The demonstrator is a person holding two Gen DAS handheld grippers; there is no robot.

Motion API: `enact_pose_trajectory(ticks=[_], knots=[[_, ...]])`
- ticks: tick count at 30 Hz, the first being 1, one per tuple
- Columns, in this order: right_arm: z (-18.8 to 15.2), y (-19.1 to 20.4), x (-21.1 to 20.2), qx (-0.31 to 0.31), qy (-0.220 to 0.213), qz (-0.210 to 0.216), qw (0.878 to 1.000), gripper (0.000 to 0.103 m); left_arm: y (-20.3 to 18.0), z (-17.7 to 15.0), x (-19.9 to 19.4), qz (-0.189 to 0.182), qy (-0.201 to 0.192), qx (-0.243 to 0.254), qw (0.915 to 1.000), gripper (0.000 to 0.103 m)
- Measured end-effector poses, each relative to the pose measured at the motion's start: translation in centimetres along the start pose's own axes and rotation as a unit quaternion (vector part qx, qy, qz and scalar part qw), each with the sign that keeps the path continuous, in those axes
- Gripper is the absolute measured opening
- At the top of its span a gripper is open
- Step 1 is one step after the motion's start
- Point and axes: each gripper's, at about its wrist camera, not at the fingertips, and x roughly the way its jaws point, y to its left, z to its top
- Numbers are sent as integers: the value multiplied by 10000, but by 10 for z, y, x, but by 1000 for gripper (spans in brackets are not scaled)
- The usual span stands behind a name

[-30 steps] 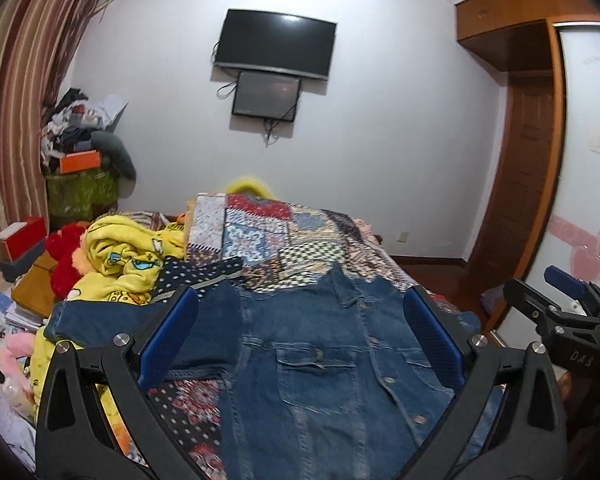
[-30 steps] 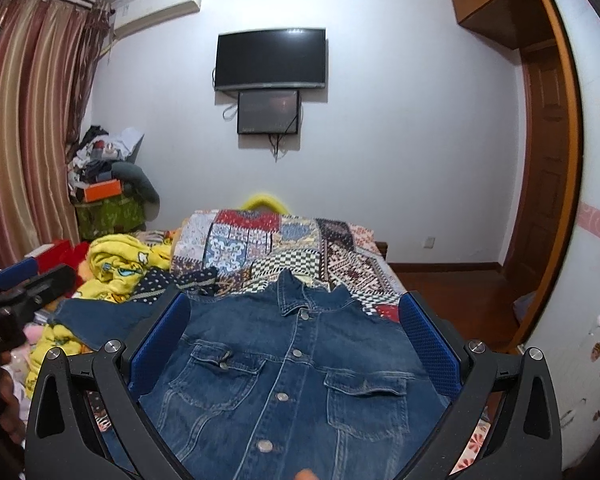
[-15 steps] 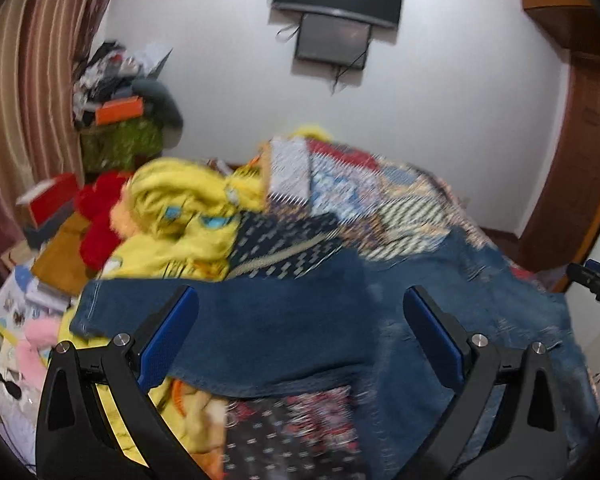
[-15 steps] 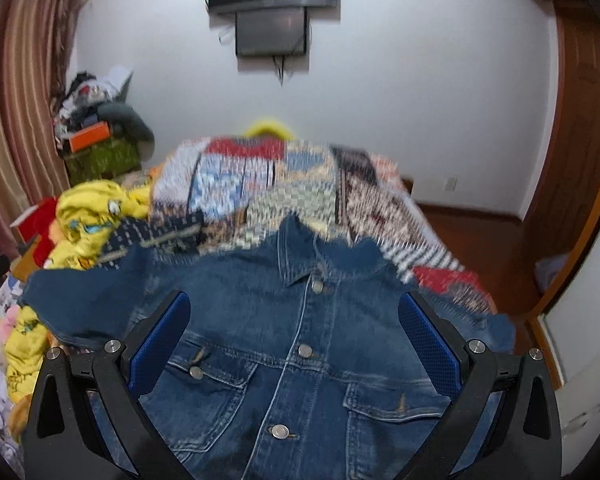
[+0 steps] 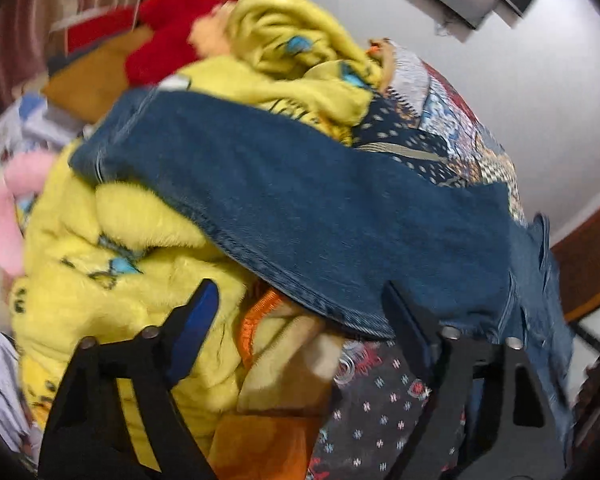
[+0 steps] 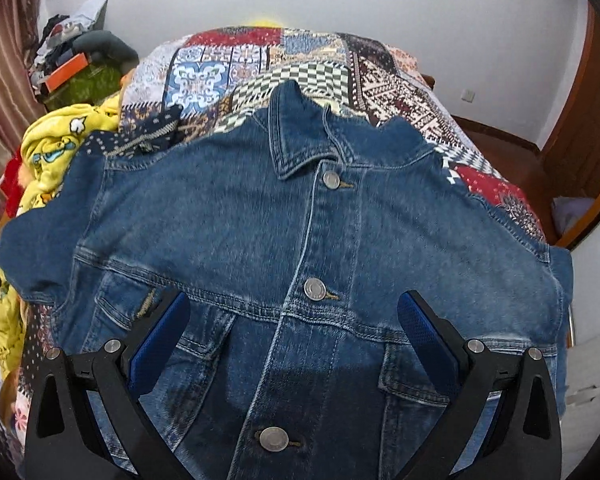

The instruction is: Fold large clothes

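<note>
The denim jacket (image 6: 300, 240) lies front-up and buttoned on the patchwork bedspread (image 6: 260, 60), collar pointing toward the far wall, spread flat, which looks like the starting layout for a fold. The right gripper (image 6: 294, 340) hovers low over the chest, its blue-padded fingers (image 6: 160, 340) wide apart and holding nothing, straddling the button placket between the two breast pockets. I read that as either pinning the middle or simply waiting while the other hand works.

Over on the left, the left gripper (image 5: 296, 320) is tilted and aimed at the outstretched sleeve (image 5: 300, 208), jaws spread, empty. The sleeve's lower seam sits just beyond the fingertips; the picture is blurred, so I can't say whether anything touches. The sleeve runs off the jacket's body and drapes over a heap of yellow fleece (image 5: 112, 260), with its cuff end out at the far left.

That heap is the crowded side: yellow fleece, something orange (image 5: 260, 320) underneath, red plush (image 5: 160, 40) behind. Soft clutter sits right under the seam, so a pinch there could catch fleece along with denim. The open room is inward, across the flat chest panel, and that seems the natural direction to carry the sleeve. At the right shoulder, the jacket reaches the bed's edge, with little margin.
</note>
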Motion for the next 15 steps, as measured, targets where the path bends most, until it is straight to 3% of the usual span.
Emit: enact_pose_trajectory(ticks=[6, 8, 15], knots=[[0, -5, 4, -27, 39, -30, 10000, 102, 23, 18, 16, 85, -43, -527, 9986, 70], [2, -3, 7, -13, 63, -30, 10000, 102, 28, 25, 26, 239, -9, -606, 9979, 55], [7, -7, 10, 154, 150, 59, 9998, 102, 26, 37, 24, 569, -47, -514, 9970, 25]])
